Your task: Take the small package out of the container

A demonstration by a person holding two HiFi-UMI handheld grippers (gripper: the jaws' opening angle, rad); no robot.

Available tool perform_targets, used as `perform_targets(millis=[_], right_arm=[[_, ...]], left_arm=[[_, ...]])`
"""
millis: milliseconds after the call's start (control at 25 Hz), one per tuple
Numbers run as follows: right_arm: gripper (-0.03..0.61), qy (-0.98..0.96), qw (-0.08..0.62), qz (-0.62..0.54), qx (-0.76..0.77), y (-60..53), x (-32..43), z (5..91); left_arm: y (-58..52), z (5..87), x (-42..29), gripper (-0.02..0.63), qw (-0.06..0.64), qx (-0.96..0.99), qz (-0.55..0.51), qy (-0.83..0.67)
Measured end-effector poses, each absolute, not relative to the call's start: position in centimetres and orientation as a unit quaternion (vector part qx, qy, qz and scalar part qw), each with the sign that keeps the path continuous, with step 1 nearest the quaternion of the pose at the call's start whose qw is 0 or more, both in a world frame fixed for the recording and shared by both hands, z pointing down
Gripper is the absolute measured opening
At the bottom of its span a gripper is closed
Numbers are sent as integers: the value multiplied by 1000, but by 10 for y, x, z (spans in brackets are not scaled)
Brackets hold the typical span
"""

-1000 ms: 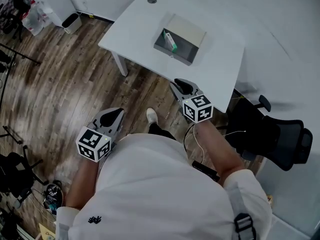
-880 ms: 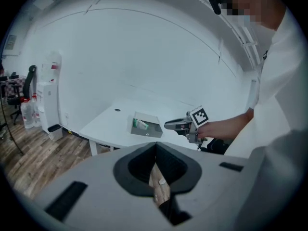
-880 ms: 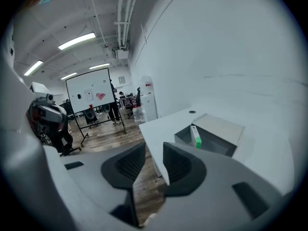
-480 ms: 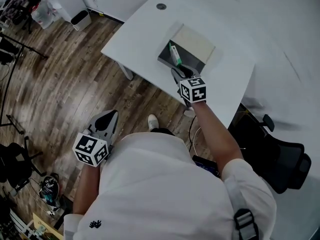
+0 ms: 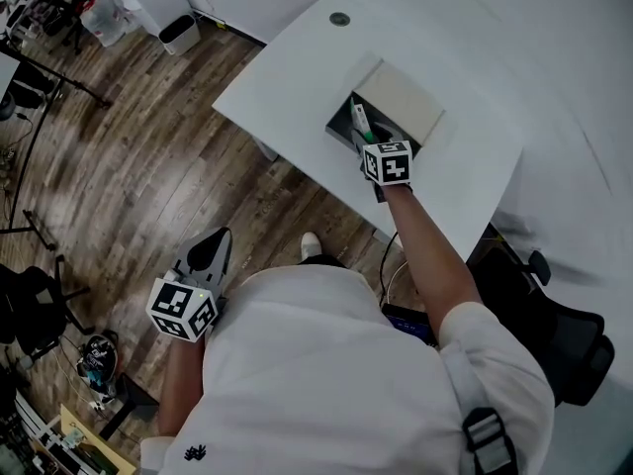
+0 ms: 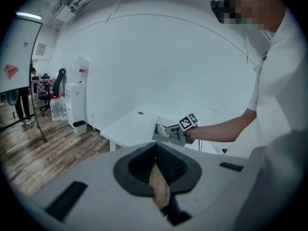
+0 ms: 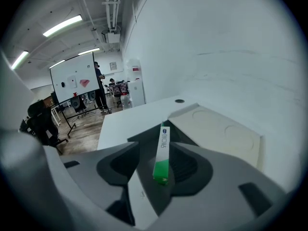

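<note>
The small package [image 5: 362,122], a slim white and green box, stands tilted inside the open grey container [image 5: 339,133] on the white table [image 5: 287,77]. The container's beige lid [image 5: 401,102] lies folded back behind it. My right gripper [image 5: 371,139] reaches into the container's near side. In the right gripper view the package [image 7: 163,150] stands between the opening jaws of the right gripper [image 7: 156,147], and the pads do not press on it. My left gripper [image 5: 218,237] hangs low over the wooden floor at my left side, its jaws shut and empty [image 6: 155,146].
A black office chair [image 5: 554,334] stands to the right of the table. A small bin [image 5: 180,33] and stands with gear sit at the far left on the wood floor. A round cable port [image 5: 340,18] marks the table's far end.
My right gripper has moved from the table's near edge forward into the container, and its jaws have spread around the package. The left gripper has stayed low at my side.
</note>
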State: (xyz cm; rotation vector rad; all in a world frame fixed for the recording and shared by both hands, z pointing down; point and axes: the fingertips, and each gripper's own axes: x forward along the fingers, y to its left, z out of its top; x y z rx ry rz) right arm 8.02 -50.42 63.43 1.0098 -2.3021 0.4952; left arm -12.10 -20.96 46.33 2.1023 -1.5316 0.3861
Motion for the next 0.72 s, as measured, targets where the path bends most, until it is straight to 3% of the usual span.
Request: perform_targets(millis=[440, 600, 720], right_arm=[[185, -843, 328, 197, 378, -523, 78, 668], [107, -841, 330, 197, 380, -524, 79, 672], [103, -841, 332, 196, 381, -527, 78, 672]], left_arm=[[-204, 464, -128, 8, 262, 753, 148, -585], [-205, 464, -125, 8, 261, 752, 149, -587], [-208, 463, -125, 8, 260, 751, 150, -587]])
